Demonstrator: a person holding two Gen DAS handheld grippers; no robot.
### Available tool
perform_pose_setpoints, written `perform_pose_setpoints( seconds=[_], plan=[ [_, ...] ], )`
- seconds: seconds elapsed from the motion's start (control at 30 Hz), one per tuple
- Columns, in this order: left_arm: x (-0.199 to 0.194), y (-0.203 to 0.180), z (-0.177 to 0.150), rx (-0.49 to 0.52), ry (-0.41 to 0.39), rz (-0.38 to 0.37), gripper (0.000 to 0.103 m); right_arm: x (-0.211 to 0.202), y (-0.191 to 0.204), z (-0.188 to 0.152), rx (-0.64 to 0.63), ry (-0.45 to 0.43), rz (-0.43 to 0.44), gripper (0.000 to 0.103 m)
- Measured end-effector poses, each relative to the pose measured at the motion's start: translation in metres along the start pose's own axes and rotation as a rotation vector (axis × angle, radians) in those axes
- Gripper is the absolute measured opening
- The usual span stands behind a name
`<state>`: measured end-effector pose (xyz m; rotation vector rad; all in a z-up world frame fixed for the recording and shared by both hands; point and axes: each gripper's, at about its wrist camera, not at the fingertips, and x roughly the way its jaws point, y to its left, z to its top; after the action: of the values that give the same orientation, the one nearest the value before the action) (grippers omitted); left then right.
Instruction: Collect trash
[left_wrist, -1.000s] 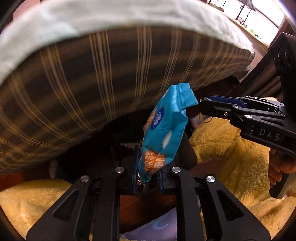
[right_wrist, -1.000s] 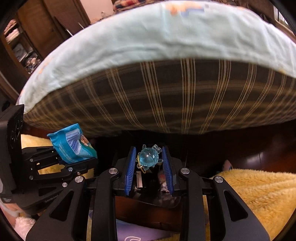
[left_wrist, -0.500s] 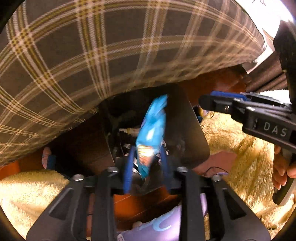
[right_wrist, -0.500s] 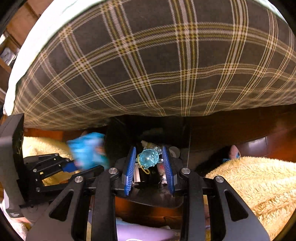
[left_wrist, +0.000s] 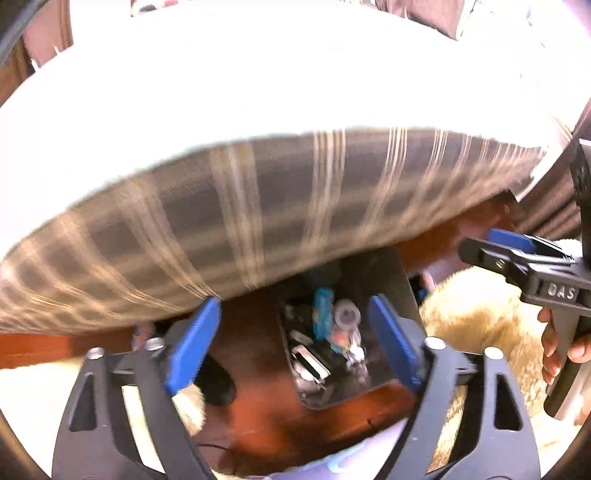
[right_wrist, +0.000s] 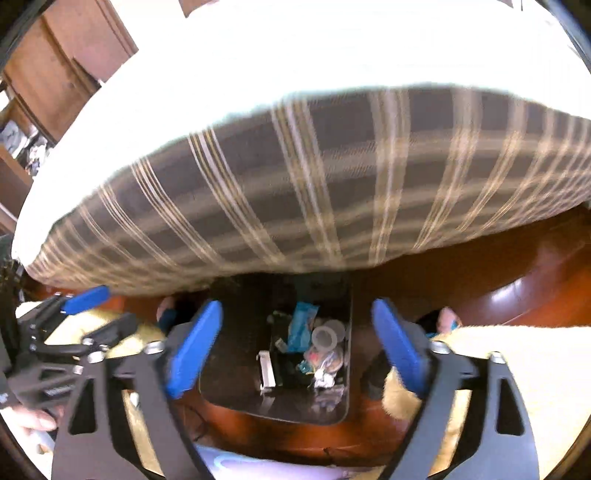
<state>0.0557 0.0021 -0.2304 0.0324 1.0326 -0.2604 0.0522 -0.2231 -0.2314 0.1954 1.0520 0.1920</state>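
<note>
A dark trash bin (left_wrist: 400, 295) (right_wrist: 236, 387) stands on the wooden floor under the bed's edge. Inside lie the blue snack wrapper (left_wrist: 322, 314) (right_wrist: 301, 326), a clear plastic cup (left_wrist: 346, 316) (right_wrist: 325, 336) and other scraps. My left gripper (left_wrist: 295, 339) hangs above the bin, open and empty. My right gripper (right_wrist: 295, 347) is also above the bin, open and empty. Each gripper shows at the edge of the other's view, the right one (left_wrist: 524, 254) and the left one (right_wrist: 74, 317).
A bed with a plaid mattress side (left_wrist: 258, 221) (right_wrist: 332, 192) and pale sheet overhangs the bin. A yellow fluffy rug (left_wrist: 476, 325) (right_wrist: 517, 369) lies on the reddish wooden floor (right_wrist: 480, 266). A pale purple object (right_wrist: 258, 469) lies at the bottom edge.
My left gripper opened and let the blue wrapper fall into the bin. My right gripper opened and released the small blue-green toy. Both grippers have pulled back, away from the bin.
</note>
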Motion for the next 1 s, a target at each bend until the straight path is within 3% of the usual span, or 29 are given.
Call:
perform_pose_setpoints(
  seconds=[0.07,0.27,0.6,0.73,1.0],
  plan=[
    [-0.020,-0.003,0.003,0.003,-0.048,0.010,0.095,-0.018,0.001,0.005,-0.017,-0.040,-0.005,0.100],
    [-0.074,-0.006,0.021,-0.008,-0.166,0.028,0.095,-0.077,0.012,0.024,-0.064,-0.192,-0.055,0.100],
    [-0.157,-0.013,0.036,-0.037,-0.436,0.129,0.095,-0.174,0.035,0.031,-0.151,-0.556,-0.230,0.100],
    [-0.174,-0.017,0.034,-0.040,-0.497,0.154,0.095,-0.195,0.033,0.030,-0.132,-0.619,-0.268,0.100],
    [-0.206,-0.025,0.029,-0.022,-0.581,0.206,0.095,-0.205,0.033,0.025,-0.096,-0.639,-0.275,0.100]
  ],
)
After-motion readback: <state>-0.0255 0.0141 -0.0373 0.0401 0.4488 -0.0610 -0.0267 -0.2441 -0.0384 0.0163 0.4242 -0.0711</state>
